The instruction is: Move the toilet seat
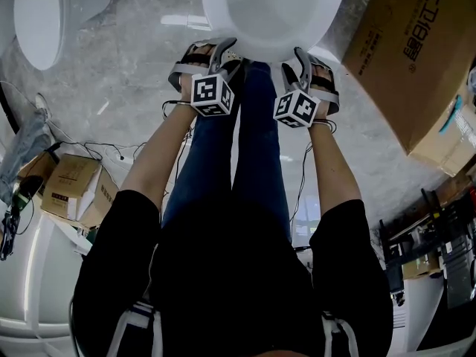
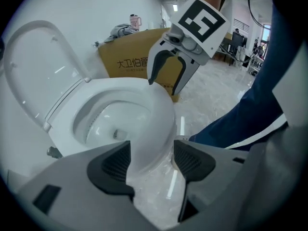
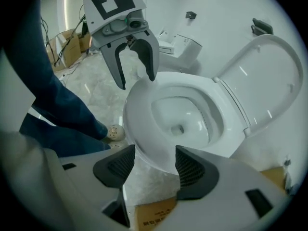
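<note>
A white toilet [image 1: 275,13] stands in front of me, its seat and lid [image 3: 269,81] raised against the back; I cannot tell the two apart. My left gripper [image 1: 212,50] and right gripper [image 1: 311,62] point steeply down at the bowl's front rim, side by side. In the left gripper view the rim [image 2: 154,114] lies between the open jaws of the left gripper [image 2: 153,161], with a gap on the right side, and the right gripper [image 2: 162,88] hangs open over the rim. The right gripper [image 3: 154,166] also straddles the rim [image 3: 144,143], open, with the left gripper [image 3: 137,83] beside it.
A large cardboard box [image 1: 416,50] stands right of the toilet. A second toilet [image 1: 44,21] is at the far left, with small boxes [image 1: 74,188] and cables on the marble floor. The person's legs in blue jeans [image 1: 245,147] stand close to the bowl.
</note>
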